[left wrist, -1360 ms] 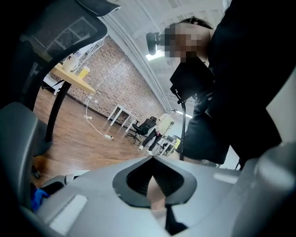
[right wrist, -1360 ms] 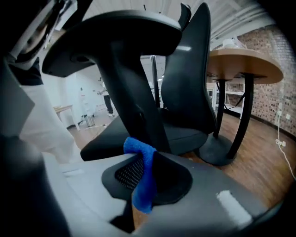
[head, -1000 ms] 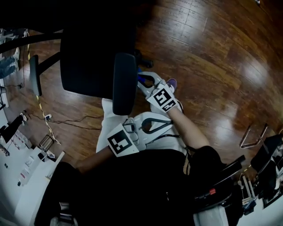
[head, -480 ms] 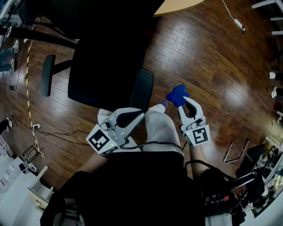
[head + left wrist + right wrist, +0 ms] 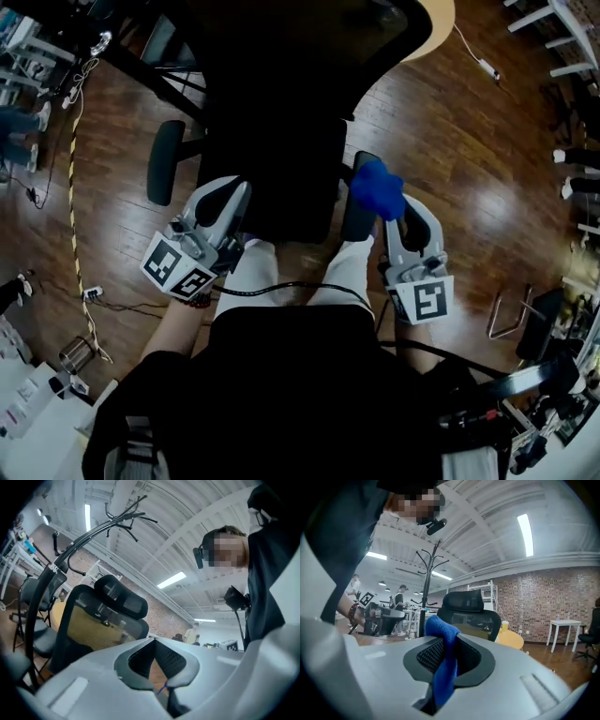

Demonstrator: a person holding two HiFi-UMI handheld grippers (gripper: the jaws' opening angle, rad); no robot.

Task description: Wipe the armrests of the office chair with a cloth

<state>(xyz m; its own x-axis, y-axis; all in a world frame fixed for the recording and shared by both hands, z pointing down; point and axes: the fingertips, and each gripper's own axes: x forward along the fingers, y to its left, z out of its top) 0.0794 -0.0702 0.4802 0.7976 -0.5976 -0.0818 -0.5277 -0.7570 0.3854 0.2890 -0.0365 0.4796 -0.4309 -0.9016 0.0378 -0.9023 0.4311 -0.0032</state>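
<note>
1. Right gripper (image 5: 397,208) – held in the person's right hand, jaws clamped together on the cloth. Its marker cube (image 5: 422,300) faces up, near the person's body.
2. Cloth (image 5: 377,189) – blue, bunched. In the right gripper view we see a fold of it standing above the jaw tips and a strip hanging down between the pads (image 5: 425,654). In the head view it lies over the middle of the chair's armrest on the person's right. We cannot tell whether it presses on the pad or hangs just above it.
3. Right-side armrest (image 5: 354,225) – black, and only its near end and a bit of its far end show past the cloth.
4. Left gripper (image 5: 236,192) – jaws together, tips meeting, and nothing solid is caught between them. It is poised over the near left corner of the seat, between the seat and the other armrest.
5. Left-side armrest (image 5: 164,161) – black, bare, well apart from the cloth.
6. Office chair (image 5: 272,159) – black seat, with the mesh back and headrest on the side away from the person. Both gripper views look toward that back.
7. Person's legs (image 5: 342,272) – light trousers, just before the seat's front edge.
8. Floor (image 5: 469,141) – dark glossy wood boards. A yellow cable (image 5: 70,187) trails along the left.
</note>
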